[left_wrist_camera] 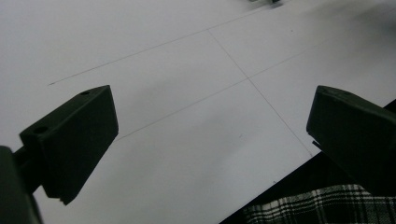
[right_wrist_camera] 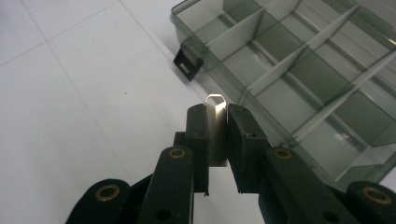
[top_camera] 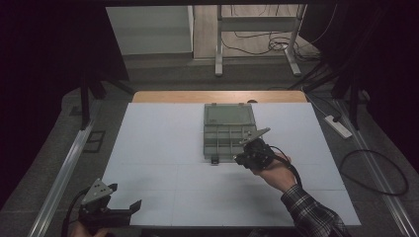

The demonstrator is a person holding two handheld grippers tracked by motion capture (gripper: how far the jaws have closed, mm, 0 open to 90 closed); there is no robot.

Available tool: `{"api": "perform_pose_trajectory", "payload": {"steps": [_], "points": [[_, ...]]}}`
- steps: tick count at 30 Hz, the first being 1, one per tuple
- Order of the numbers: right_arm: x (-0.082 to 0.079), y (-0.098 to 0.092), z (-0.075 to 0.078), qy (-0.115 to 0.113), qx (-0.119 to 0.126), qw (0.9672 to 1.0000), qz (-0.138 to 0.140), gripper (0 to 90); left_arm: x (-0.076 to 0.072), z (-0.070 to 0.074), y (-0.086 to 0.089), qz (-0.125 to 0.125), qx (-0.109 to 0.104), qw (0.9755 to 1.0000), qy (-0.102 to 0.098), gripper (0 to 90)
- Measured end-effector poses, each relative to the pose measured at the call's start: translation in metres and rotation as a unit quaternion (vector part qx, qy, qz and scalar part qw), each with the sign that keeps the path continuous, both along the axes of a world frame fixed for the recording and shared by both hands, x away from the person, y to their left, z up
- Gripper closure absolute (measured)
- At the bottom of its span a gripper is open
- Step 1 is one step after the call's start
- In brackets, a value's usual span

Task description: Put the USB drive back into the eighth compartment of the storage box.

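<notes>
A clear grey compartment box (top_camera: 229, 132) lies open on the white table top (top_camera: 163, 148), its lid folded back toward the far side. My right gripper (top_camera: 245, 157) hovers just off the box's near right corner, shut on a small metal hex piece (right_wrist_camera: 215, 122) that pokes up between the jaws. In the right gripper view the box's divided compartments (right_wrist_camera: 299, 70) and a black latch (right_wrist_camera: 187, 63) lie just ahead. My left gripper (top_camera: 126, 196) stands open near the table's front left edge, nothing between its fingers (left_wrist_camera: 74, 140).
A plaid sleeve (top_camera: 311, 212) comes in from the bottom right. A power strip (top_camera: 338, 126) and cables lie on the floor to the right. A metal stand (top_camera: 257, 44) rises beyond the table's far edge.
</notes>
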State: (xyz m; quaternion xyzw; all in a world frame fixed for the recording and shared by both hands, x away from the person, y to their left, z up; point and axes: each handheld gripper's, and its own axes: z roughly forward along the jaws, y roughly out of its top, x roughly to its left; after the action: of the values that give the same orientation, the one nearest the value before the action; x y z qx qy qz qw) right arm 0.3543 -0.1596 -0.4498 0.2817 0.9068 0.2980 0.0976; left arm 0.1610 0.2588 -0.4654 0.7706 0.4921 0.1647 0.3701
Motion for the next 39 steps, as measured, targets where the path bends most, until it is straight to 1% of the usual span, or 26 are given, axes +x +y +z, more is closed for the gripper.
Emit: {"api": "perform_pose_trajectory", "payload": {"steps": [8,20,25,39], "points": [[0.010,-0.007,0.002,-0.006,0.005,0.9998,-0.018,78.4,0.000,0.000,0.000,0.001,0.000,1.0000,0.000,2.4],[0.026,-0.016,0.001,-0.016,0.002,0.9989,-0.044,78.4,0.000,0.000,0.000,0.001,0.000,1.0000,0.000,2.5],[0.032,-0.020,0.001,-0.016,0.002,0.9983,-0.057,78.4,0.000,0.000,0.000,0.001,0.000,1.0000,0.000,2.5],[0.044,-0.026,-0.003,-0.020,-0.003,0.9968,-0.077,78.4,0.000,0.000,0.000,0.002,0.001,1.0000,0.000,2.5]]}}
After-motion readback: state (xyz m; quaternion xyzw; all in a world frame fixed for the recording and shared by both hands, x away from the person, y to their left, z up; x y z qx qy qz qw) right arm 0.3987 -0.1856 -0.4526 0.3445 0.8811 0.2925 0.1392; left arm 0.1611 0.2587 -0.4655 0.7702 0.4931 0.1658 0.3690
